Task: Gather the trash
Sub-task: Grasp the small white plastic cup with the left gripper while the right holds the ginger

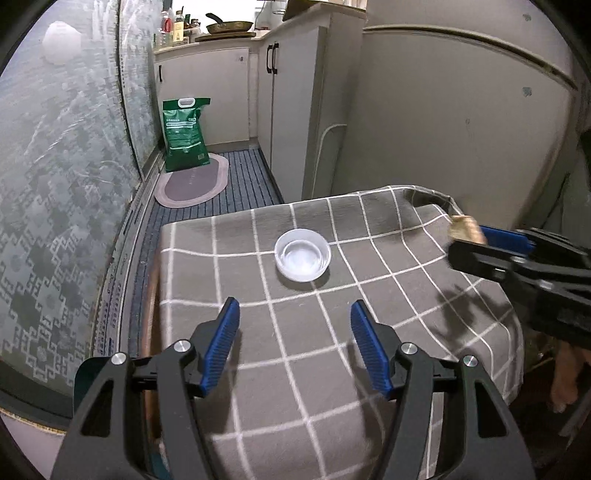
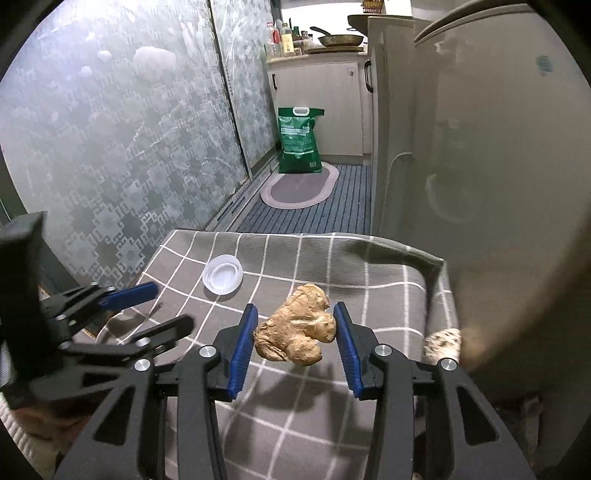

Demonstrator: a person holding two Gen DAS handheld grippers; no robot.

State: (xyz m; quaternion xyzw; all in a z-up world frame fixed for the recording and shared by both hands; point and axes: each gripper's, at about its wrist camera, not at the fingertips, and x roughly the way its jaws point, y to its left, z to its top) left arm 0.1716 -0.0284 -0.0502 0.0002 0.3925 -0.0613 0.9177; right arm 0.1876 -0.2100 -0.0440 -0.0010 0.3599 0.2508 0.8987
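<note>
Your right hand-held gripper (image 2: 295,345) clamps the ginger root (image 2: 297,330) above the bench (image 2: 388,295), long axis 8-to-2 o'clock. Left hand-held gripper (image 1: 295,345) gapes wide, holding nothing, plastic lid (image 1: 302,254) at 12 o'clock.

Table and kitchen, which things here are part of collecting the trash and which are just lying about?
Part of the job:
- ginger root, held between the right gripper fingers, lifted above the checked cloth
- clear plastic bowl on the table
- left gripper, open, short of the bowl

Just lying about:
- green bag
- oval mat
- frying pan
- bottles
</note>
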